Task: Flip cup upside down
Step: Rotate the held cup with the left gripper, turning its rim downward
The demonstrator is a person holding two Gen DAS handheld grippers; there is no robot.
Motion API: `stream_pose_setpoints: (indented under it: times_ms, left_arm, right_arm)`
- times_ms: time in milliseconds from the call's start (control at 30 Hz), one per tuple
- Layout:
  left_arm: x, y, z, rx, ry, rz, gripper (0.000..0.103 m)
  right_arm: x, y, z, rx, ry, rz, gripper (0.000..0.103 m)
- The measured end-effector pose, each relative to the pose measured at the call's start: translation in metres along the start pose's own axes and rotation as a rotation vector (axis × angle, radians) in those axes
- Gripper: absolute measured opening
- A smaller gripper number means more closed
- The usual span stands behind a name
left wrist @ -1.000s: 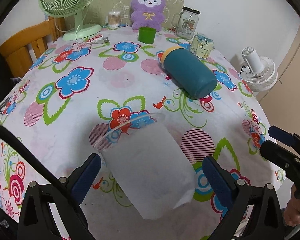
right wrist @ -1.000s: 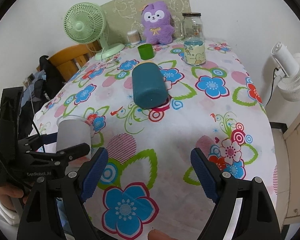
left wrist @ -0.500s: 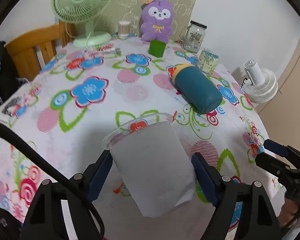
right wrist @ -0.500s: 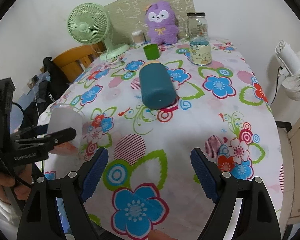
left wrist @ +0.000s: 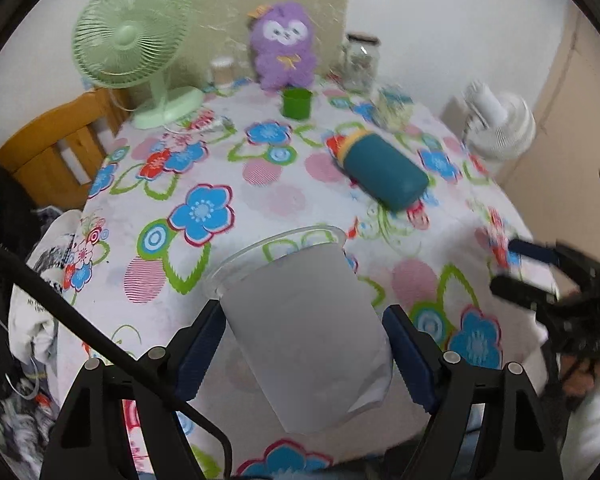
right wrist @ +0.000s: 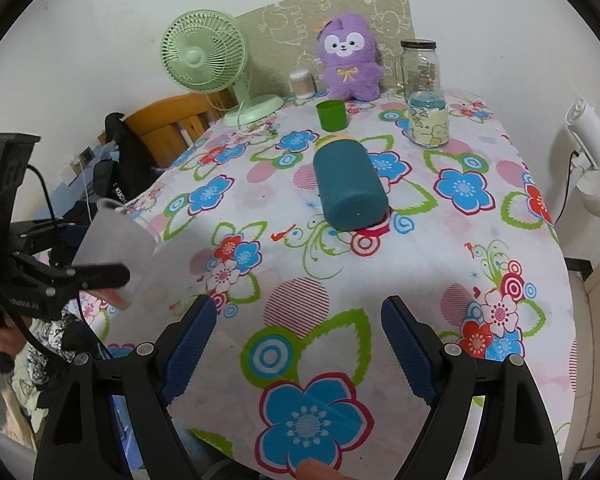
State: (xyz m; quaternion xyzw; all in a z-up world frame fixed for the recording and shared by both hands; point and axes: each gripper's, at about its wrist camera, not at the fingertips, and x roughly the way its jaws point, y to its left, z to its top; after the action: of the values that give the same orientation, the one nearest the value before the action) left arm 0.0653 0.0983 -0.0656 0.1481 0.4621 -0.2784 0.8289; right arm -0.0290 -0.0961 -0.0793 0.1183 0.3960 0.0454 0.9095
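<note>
Floral tablecloth (right wrist: pixel 340 264) bg; frosted cup (left wrist: pixel 300 320) is lifted off it near the front-left edge, mouth fwd/up, pinched betw left gripper (left wrist: pixel 304 344) pads. Step looks like mid-lift pre-flip; next needs wrist roll so rim faces down, then set on cloth. Right gripper (right wrist: pixel 296 332) wide, empty, hovering over the front of the table.

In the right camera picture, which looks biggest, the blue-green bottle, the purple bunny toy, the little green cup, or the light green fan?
1. Light green fan
2. Blue-green bottle, lying nearer the camera, so it may look extra big
3. Purple bunny toy, nearly the bottle's size, so that order is unsure
4. Little green cup
</note>
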Motion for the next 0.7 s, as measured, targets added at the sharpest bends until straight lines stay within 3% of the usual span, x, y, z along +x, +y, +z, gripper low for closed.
stream_pose_setpoints:
  times_ms: [267,467,700]
  left_arm:
    - [0.01,-0.002,-0.002,0.149,0.227,-0.057,0.082]
    - [0.027,0.006,0.002,0.12,0.427,-0.165,0.082]
    - [0.056,0.01,-0.003,0.073,0.619,-0.202,0.082]
  right_arm:
    - [0.004,0.006,-0.005,0.0,0.016,0.018,0.086]
    - [0.008,0.008,-0.006,-0.003,0.029,0.022,0.086]
    - [0.013,0.007,-0.006,-0.003,0.037,0.023,0.086]
